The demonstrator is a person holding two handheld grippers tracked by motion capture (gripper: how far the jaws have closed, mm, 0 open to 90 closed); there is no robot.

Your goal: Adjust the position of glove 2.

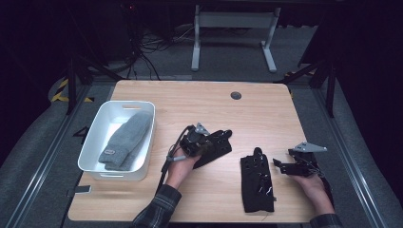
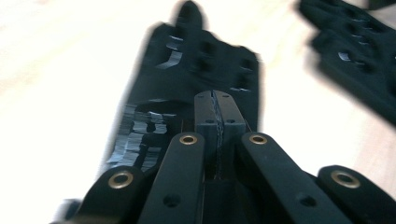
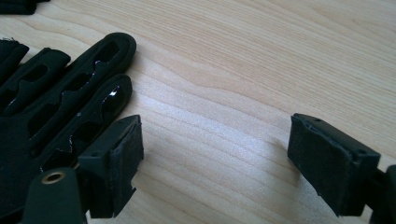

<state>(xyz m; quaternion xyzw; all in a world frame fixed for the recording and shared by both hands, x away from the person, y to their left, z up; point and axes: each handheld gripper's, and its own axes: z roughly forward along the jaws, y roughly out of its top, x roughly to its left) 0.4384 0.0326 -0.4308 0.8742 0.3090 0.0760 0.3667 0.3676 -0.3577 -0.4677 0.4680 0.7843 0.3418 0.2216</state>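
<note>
So here's the setup: a light wooden desk (image 1: 199, 102) with two black gloves on it and a white bin (image 1: 95, 142) sitting at the person's left side. The bin has a grey knit mitten (image 1: 124, 140) lying in it.

The left gripper (image 1: 209, 137) is over the first black glove (image 1: 216, 145), which lies around the middle of the desk, angled with its fingers pointing away and to the right. In the left gripper view the jaws are pressed flat together, pads touching, with the glove (image 2: 187, 70) spread out right beyond and under the tips. It looks like they're pinching the fabric near the cuff end, but the picture is blurry and the jaw tips cover the contact spot, so I can't say for sure that any cloth is caught between them.

The second black glove (image 1: 257, 183) lies flat nearer the front edge, to the right of the first one, fingers pointing away. The right gripper (image 1: 285, 166) sits just beside that glove's right edge, low over the desk. In the right gripper view its jaws are spread wide with only bare wood between them, and the glove's fingers (image 3: 70, 93) lie just to the left of the left pad
</note>
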